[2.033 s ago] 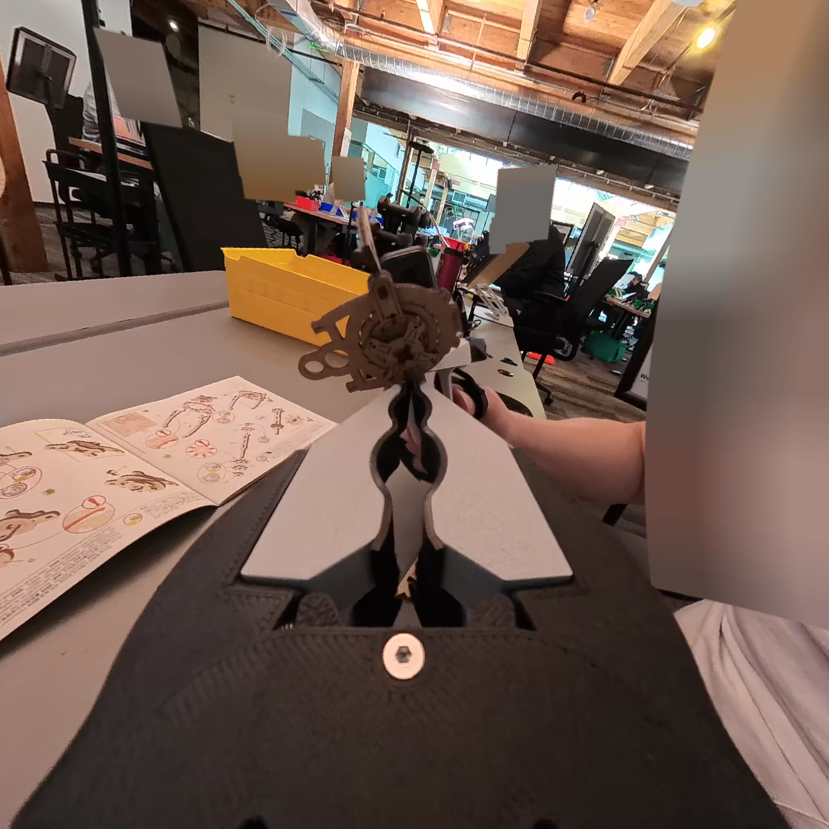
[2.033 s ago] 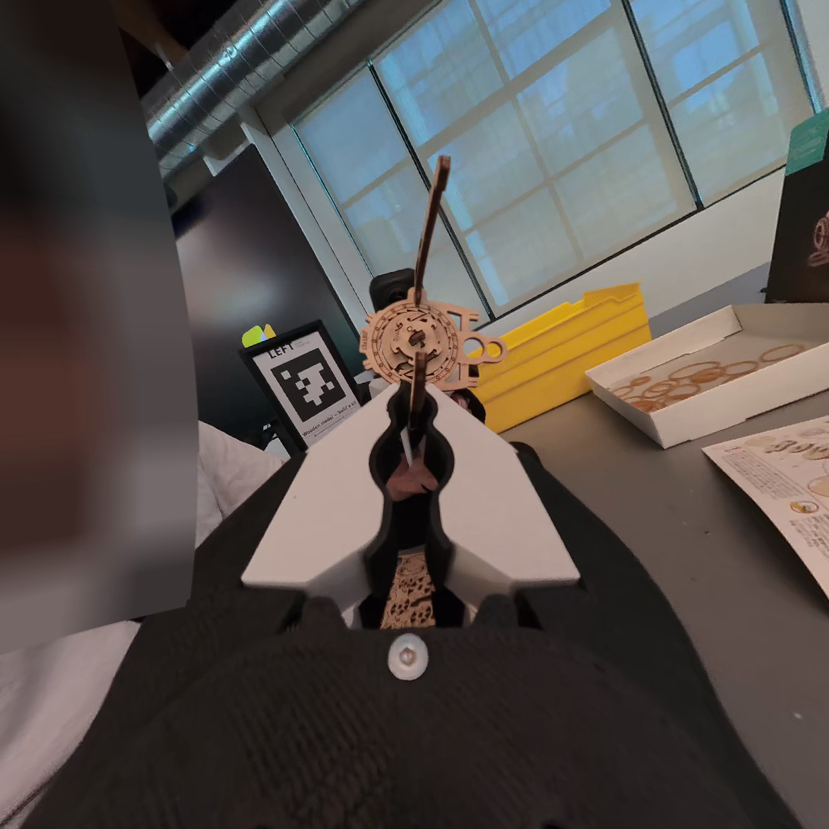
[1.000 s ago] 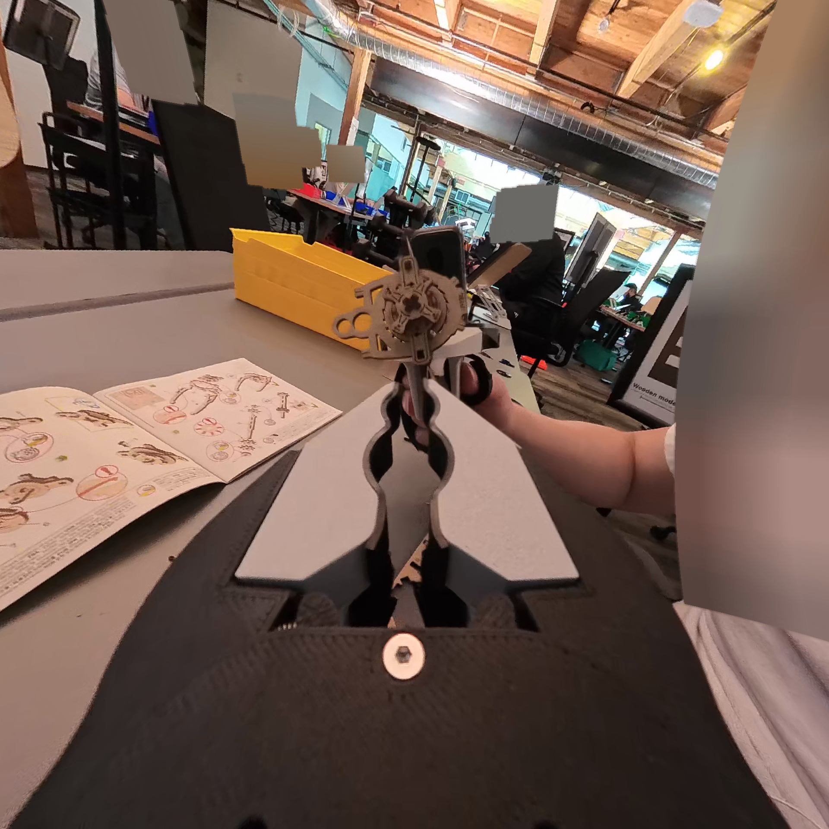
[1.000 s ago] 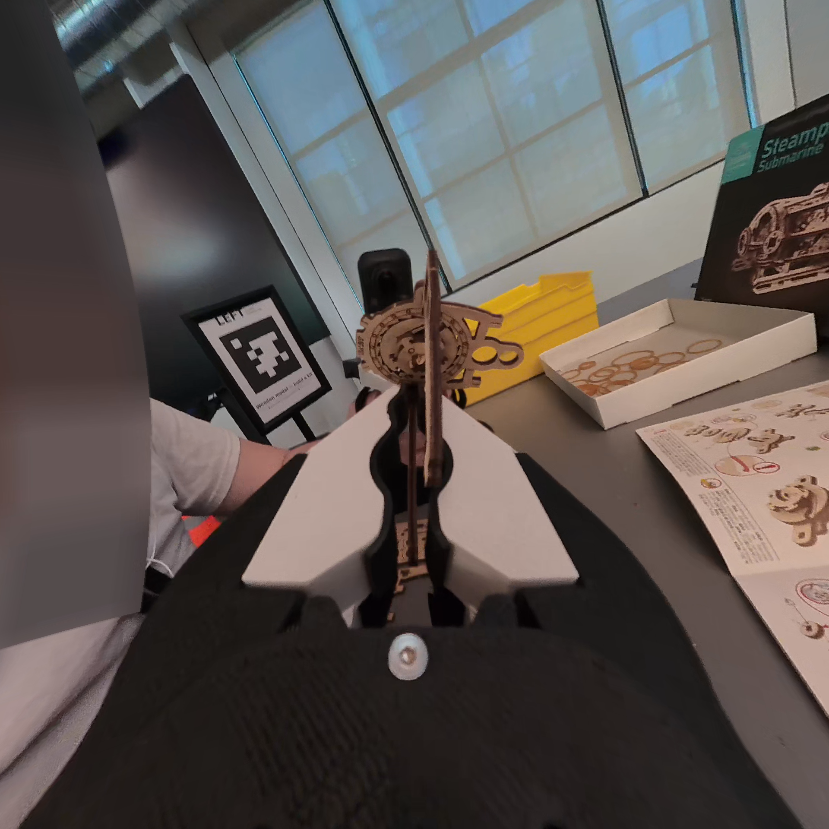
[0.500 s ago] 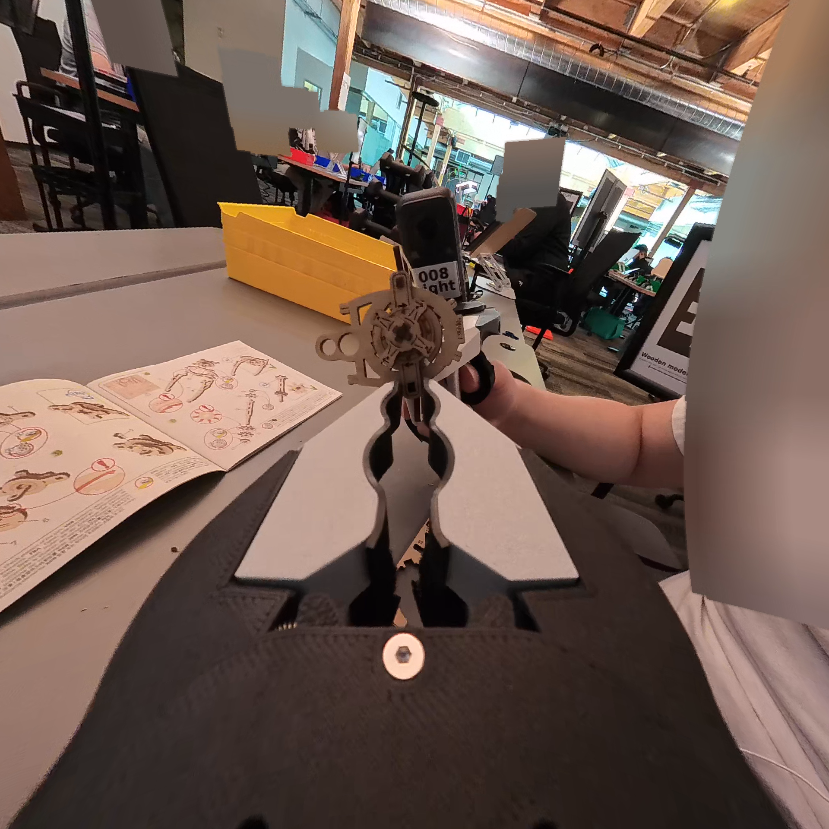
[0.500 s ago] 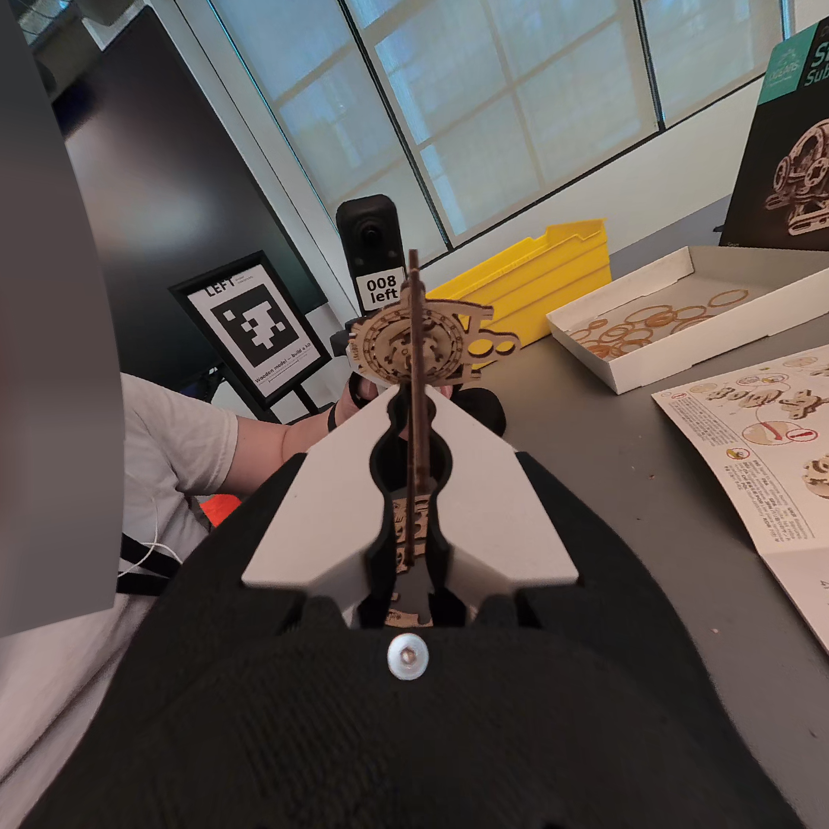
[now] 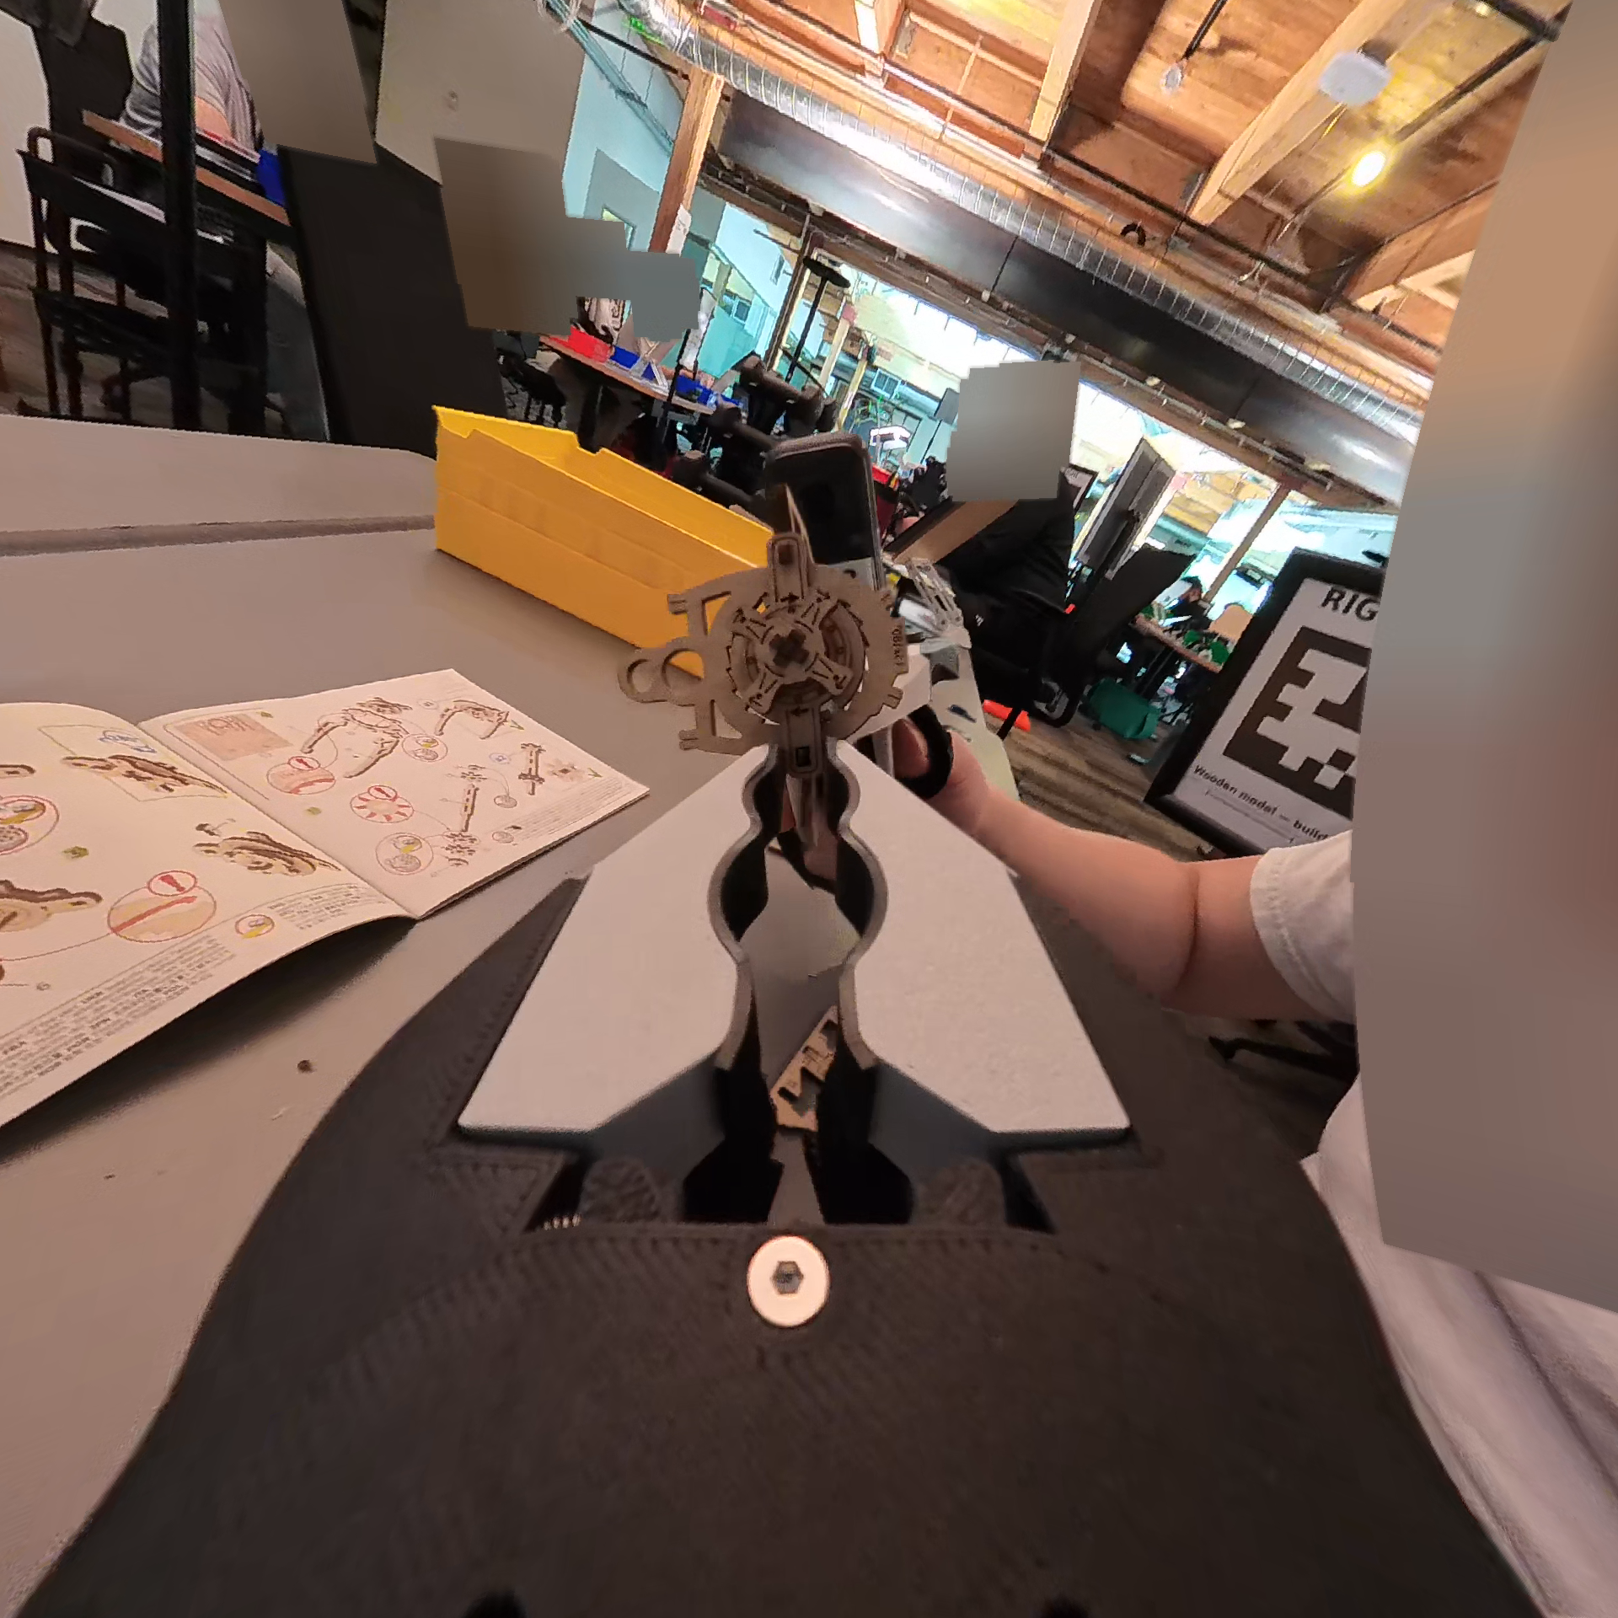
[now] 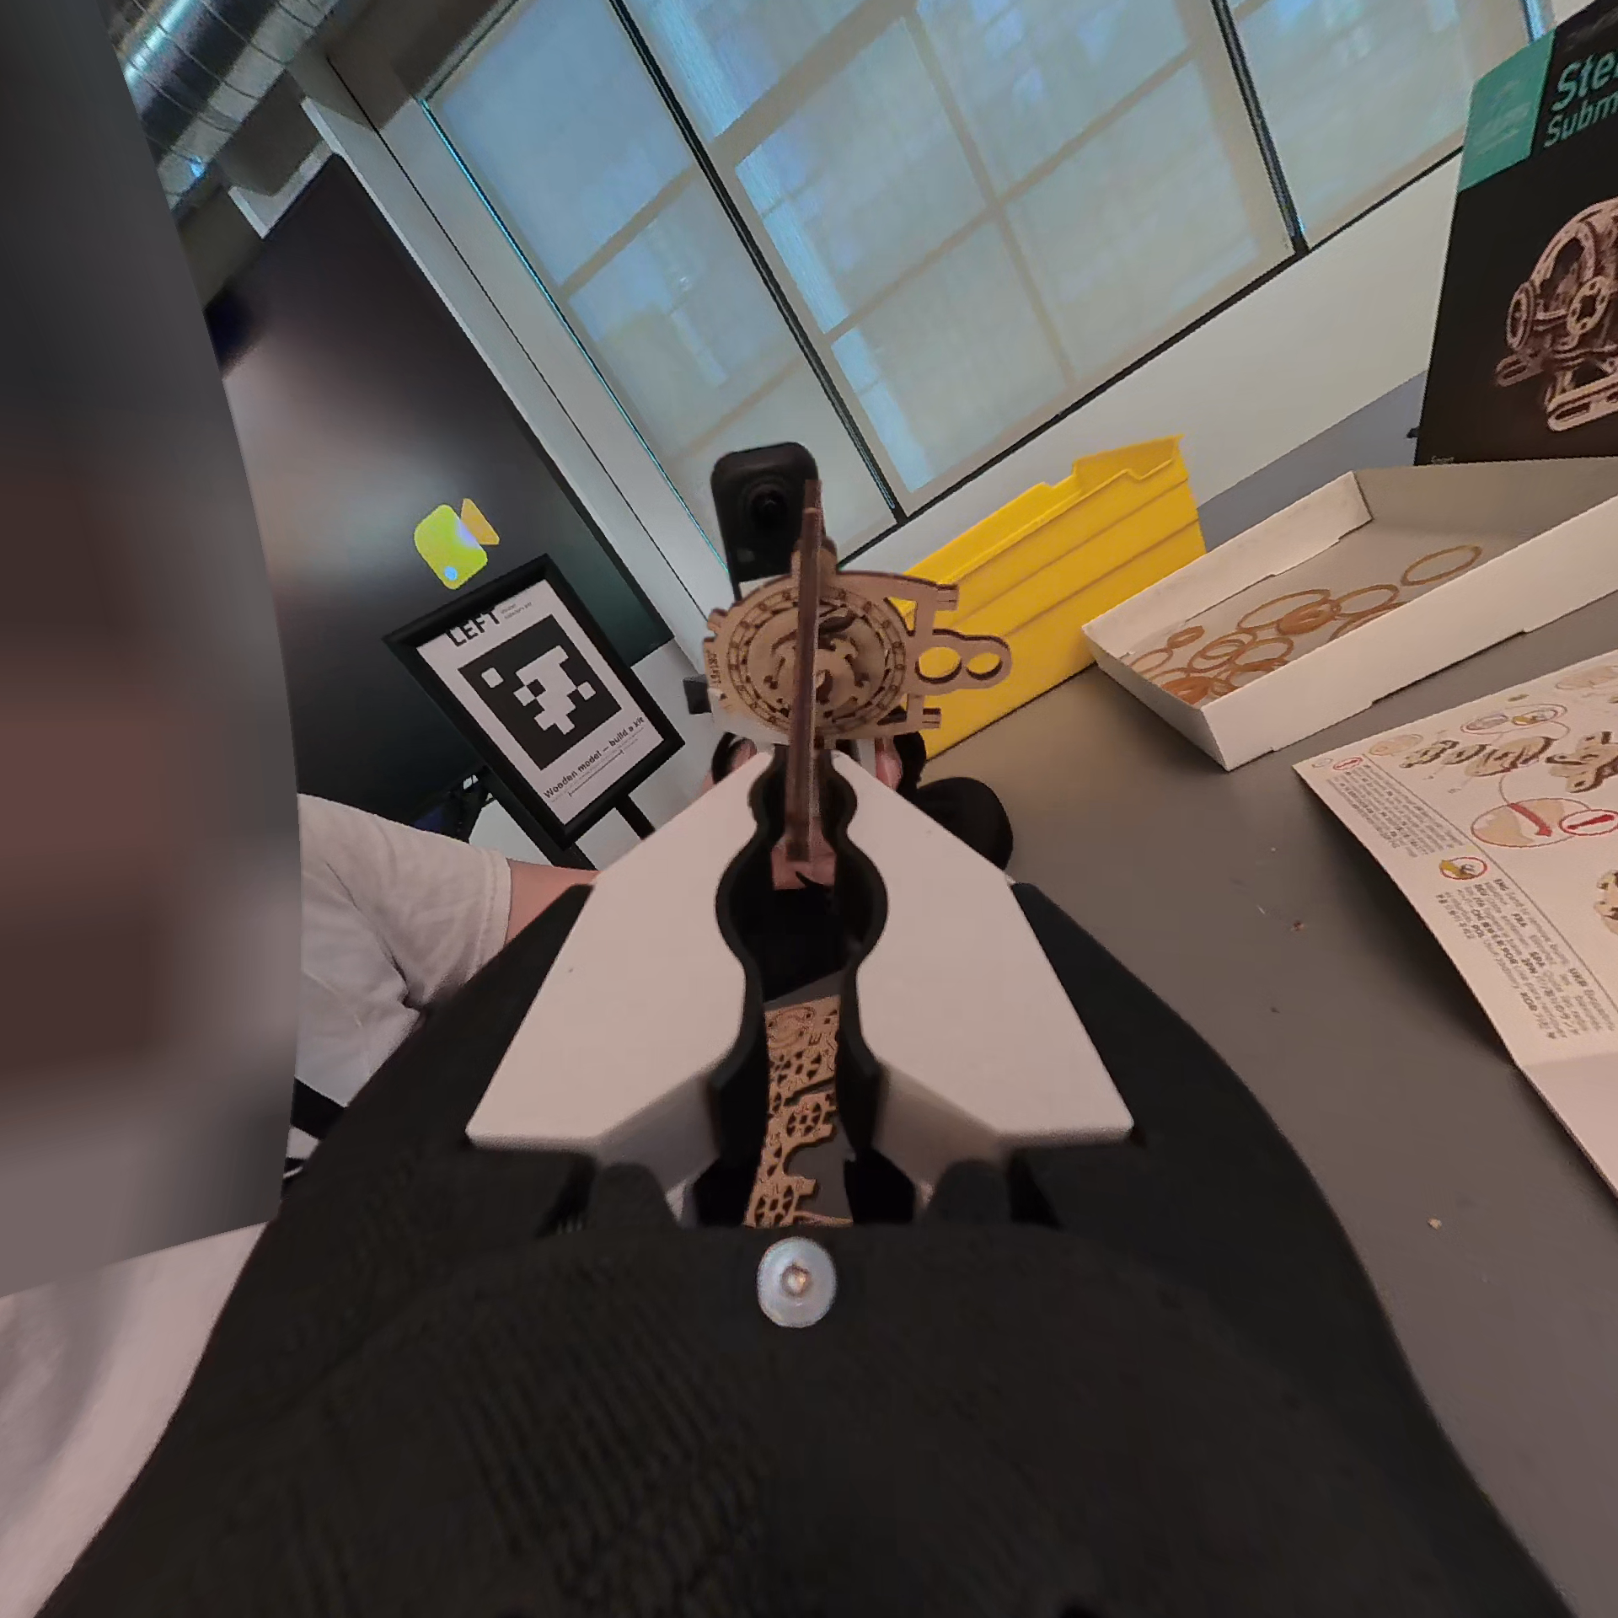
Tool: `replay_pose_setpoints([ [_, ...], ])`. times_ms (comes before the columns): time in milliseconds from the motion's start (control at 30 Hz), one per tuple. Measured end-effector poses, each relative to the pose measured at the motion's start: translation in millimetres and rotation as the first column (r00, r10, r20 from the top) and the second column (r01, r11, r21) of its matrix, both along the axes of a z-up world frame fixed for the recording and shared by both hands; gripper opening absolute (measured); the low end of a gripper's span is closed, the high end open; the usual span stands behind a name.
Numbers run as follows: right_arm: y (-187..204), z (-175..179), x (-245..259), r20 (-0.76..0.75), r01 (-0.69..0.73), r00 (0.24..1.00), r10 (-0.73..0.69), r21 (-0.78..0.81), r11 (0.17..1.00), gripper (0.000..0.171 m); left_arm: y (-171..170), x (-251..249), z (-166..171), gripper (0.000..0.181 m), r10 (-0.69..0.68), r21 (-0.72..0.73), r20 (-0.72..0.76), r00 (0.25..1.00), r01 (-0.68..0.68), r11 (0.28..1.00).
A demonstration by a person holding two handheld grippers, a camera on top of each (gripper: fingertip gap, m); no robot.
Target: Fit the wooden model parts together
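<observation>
Evidently the left gripper (image 7: 795, 770) was clamped on the round wooden disc (image 7: 784, 658), held up at twelve o'clock above the table (image 7: 263, 613), while the right gripper (image 8: 801, 788) pinched a thin flat strip (image 8: 804, 665) edge-on against it. To seat the strip well, I judged it should stay square to the disc's middle and be pressed gently, since thin ply could snap.

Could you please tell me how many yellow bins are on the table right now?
1. The yellow bin sits at the table's far edge, behind the wooden wheel assembly and left of the white tray; others may lie out of view.
</observation>
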State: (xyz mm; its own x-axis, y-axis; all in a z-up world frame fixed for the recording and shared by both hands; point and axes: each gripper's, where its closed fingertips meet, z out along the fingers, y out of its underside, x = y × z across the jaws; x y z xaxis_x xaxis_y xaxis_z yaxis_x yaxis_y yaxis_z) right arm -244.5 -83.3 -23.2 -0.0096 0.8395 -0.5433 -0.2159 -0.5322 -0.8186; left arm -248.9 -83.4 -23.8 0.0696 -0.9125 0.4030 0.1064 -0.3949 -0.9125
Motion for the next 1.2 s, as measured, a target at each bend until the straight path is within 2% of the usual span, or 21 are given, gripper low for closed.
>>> replay_pose_setpoints([
  [133,0,3,1,-0.006,0.012,1.0,-0.012,0.008,1.0,0.0,3,-2,1,0.006,-0.009,-0.043,0.026,1.0,0.01,0.999],
  [300,8,-18,3,0.137,0.06,0.988,-0.069,0.068,0.996,0.001,7,-2,-7,0.006,0.014,-0.039,-0.02,1.0,-0.015,0.999],
  [500,7,-51,-6,0.358,0.044,0.922,-0.146,0.276,0.96,0.009,23,-21,0,0.006,0.073,-0.074,0.014,0.997,-0.072,0.995],
  [633,-2,-99,-26,0.595,-0.087,0.785,-0.17,0.379,0.921,0.019,36,-37,6,0.006,0.124,-0.097,0.053,0.991,-0.119,0.988],
  [700,0,-122,-29,0.695,-0.114,0.685,-0.219,0.399,0.91,0.019,39,-41,8,0.006,0.14,-0.097,0.063,0.988,-0.134,0.986],
  [867,1,-142,-29,0.785,-0.124,0.573,-0.236,0.367,0.922,0.02,40,-43,10,0.006,0.149,-0.085,0.067,0.987,-0.143,0.986],
  [933,3,-142,-28,0.786,-0.105,0.568,-0.244,0.363,0.926,0.006,39,-43,11,0.006,0.145,-0.074,0.067,0.987,-0.14,0.987],
  [1033,5,-141,-24,0.789,-0.076,0.572,-0.224,0.322,0.944,0.005,34,-40,14,0.006,0.12,-0.043,0.07,0.99,-0.117,0.992],
  [1100,-2,-133,-27,0.734,-0.046,0.671,-0.104,0.181,0.982,0.005,29,-38,16,0.006,0.092,-0.012,0.072,0.993,-0.091,0.996],
  [1200,-13,-100,-25,0.483,-0.066,0.866,0.131,-0.148,0.987,0.005,24,-39,20,0.006,0.077,0.066,0.067,0.995,-0.081,0.994],
])
